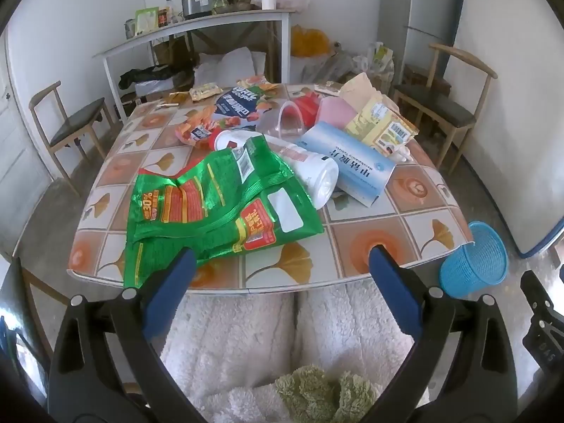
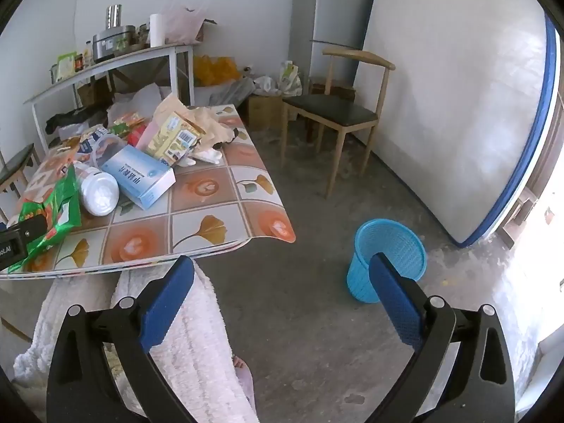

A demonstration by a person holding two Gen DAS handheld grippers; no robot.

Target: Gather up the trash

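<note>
Both tongs, left (image 1: 282,257) and right (image 2: 282,264), released, empty, angled downward near the table (image 1: 370,232).

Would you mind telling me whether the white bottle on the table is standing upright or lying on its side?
Lying on its side: the white bottle rests on the table, round base facing the camera, partly under the green bag.

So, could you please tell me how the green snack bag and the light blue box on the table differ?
The green snack bag is a crinkled, shiny foil pouch lying flat at the table's near edge; the light blue box is a rigid, smooth carton farther back. The bag carries red and orange panels, while the box is pale with dark lettering. The bag's top edge covers part of the white bottle; the box lies beside that bottle. Both rest on the tiled table, and no gripper holds either.
</note>
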